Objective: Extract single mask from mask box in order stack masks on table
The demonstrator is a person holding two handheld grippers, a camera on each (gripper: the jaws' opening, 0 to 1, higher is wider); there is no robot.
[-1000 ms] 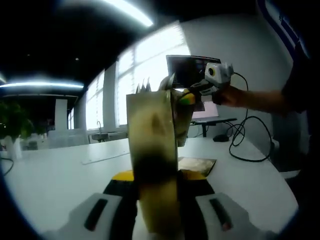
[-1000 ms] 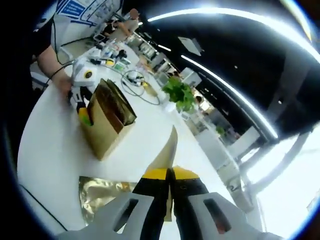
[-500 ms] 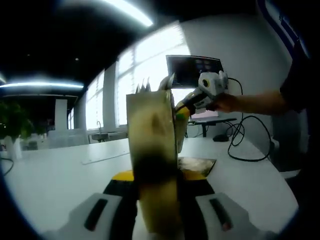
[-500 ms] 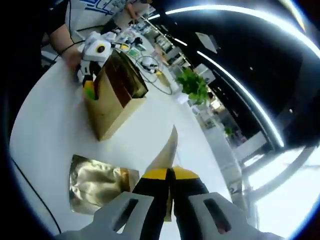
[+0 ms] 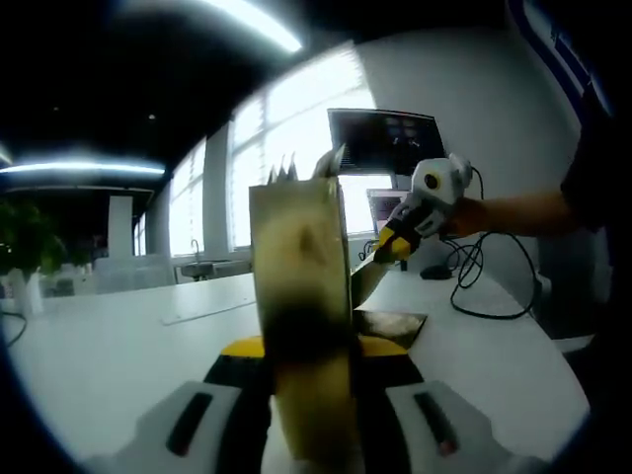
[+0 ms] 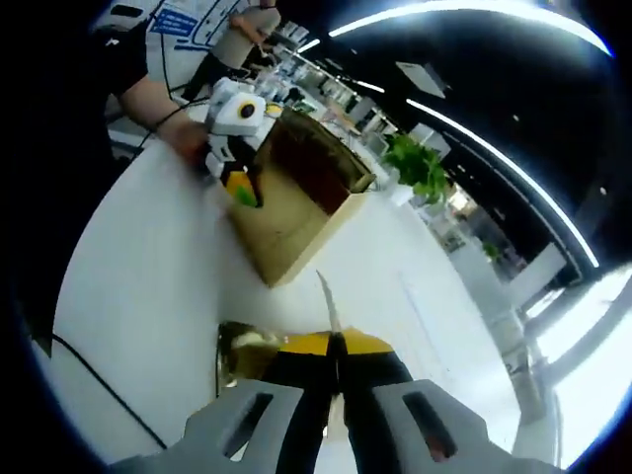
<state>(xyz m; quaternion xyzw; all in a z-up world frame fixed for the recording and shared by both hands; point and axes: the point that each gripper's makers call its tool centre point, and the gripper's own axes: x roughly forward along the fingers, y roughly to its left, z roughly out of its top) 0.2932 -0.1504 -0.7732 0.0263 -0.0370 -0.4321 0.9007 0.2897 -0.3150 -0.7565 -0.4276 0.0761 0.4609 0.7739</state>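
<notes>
The tan mask box (image 5: 301, 286) stands upright on the white table (image 5: 128, 346), right in front of the lens. My left gripper (image 5: 306, 348) is shut on its near wall. From the right gripper view the box (image 6: 296, 212) is open at the top, with the left gripper (image 6: 242, 186) clamped on its left side. My right gripper (image 6: 334, 346) is shut on a thin gold mask packet (image 6: 326, 301), seen edge-on. In the left gripper view the right gripper (image 5: 387, 247) holds that packet (image 5: 365, 281) low beside the box. Another gold packet (image 6: 245, 354) lies flat on the table below it.
A monitor (image 5: 385, 138) stands at the far table edge, and black cables (image 5: 479, 286) trail across the table to the right. A person's arm (image 5: 533, 212) reaches in from the right. A green plant (image 6: 420, 168) sits beyond the box.
My right gripper has come down from the box top to the right and toward the table, with the mask packet in it. The left gripper and the box have not moved.
</notes>
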